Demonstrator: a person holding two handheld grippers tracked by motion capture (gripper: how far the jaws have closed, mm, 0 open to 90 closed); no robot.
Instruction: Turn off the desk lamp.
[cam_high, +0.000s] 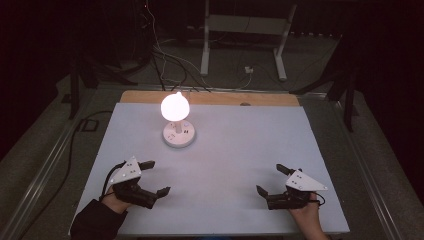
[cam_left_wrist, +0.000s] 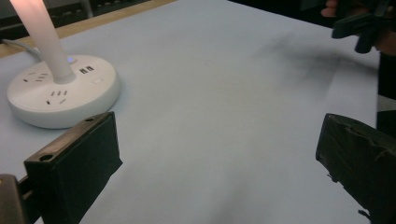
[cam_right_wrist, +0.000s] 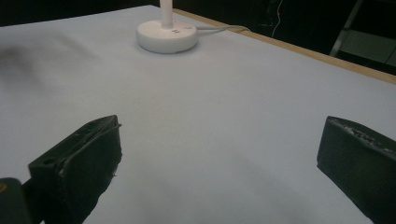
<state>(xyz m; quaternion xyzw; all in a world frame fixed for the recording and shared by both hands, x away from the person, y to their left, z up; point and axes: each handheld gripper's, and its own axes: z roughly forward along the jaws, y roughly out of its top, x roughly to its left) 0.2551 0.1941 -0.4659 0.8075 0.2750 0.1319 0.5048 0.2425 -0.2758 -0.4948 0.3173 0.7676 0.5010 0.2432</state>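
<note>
Glowing near the far edge of the pale blue table top (cam_high: 225, 150), a white lamp with a round lit bulb (cam_high: 175, 106) stands on its round white plastic base (cam_high: 179, 135) in the high view. Nearer the person, the left gripper (cam_high: 152, 177) and the right gripper (cam_high: 270, 179) rest low over the bare surface, well apart from each other and from the lamp, each with its 2 black jaws spread wide and holding nothing. A dark floor with cables (cam_high: 165, 55) lies beyond the table.

Along the left gripper view, the jaws stand wide apart over the surface; the base (cam_left_wrist: 60, 93), with socket slots and 2 USB ports, sits ahead at left, the lamp's white stem (cam_left_wrist: 46, 39) rising from it. The right gripper (cam_left_wrist: 362, 28) shows at the far upper right.

Along the right gripper view, the jaws also gape, empty. The base (cam_right_wrist: 166, 36) sits far ahead, its cord (cam_right_wrist: 224, 29) trailing toward the wooden table edge (cam_right_wrist: 327, 58).
</note>
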